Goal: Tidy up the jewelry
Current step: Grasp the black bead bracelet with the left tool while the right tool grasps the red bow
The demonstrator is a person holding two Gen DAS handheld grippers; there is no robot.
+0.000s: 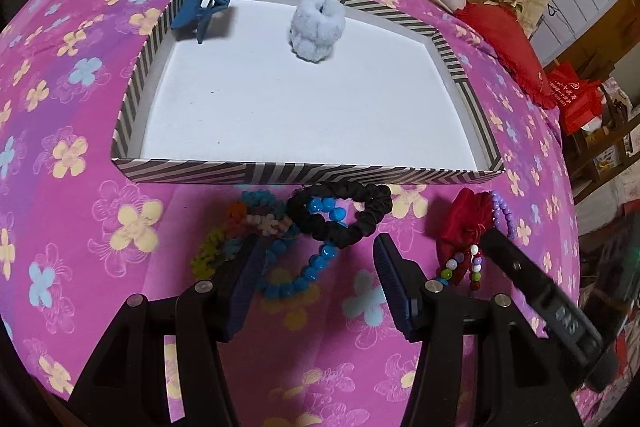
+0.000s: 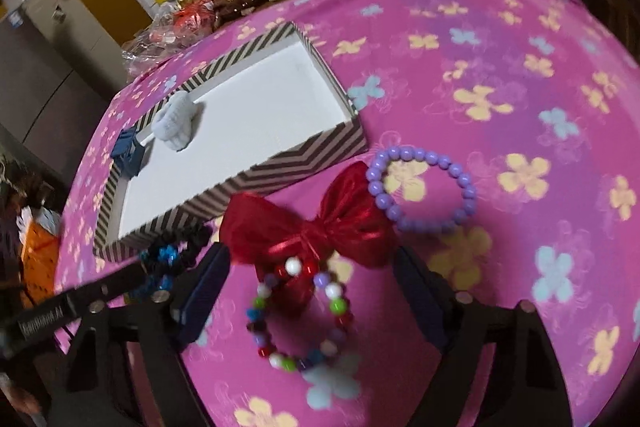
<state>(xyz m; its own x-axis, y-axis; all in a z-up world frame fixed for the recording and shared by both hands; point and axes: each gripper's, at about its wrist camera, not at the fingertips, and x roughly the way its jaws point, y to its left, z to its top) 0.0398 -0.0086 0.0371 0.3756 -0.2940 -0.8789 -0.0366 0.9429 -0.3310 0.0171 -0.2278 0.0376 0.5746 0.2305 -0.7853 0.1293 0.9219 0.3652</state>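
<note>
Left gripper (image 1: 316, 283) low over pink floral bedspread (image 1: 80, 131), jaws apart and holding nothing, straddling blue bead bracelet (image 1: 304, 267) overlapped by black scrunchie (image 1: 340, 213), multicolour knit hair tie (image 1: 240, 231) just left of them, all just outside near wall of striped tray (image 1: 280, 175). Right gripper (image 2: 308, 291) likewise spread wide and empty, bracketing mixed-colour bead bracelet (image 2: 300, 323) touching red satin bow (image 2: 316, 223), purple bead bracelet (image 2: 424, 187) just beyond bow on bedspread. Inside tray near far wall: pale blue fluffy scrunchie (image 1: 316, 27) and, propped at far-left corner, dark blue hair claw clip (image 1: 206, 3).
</note>
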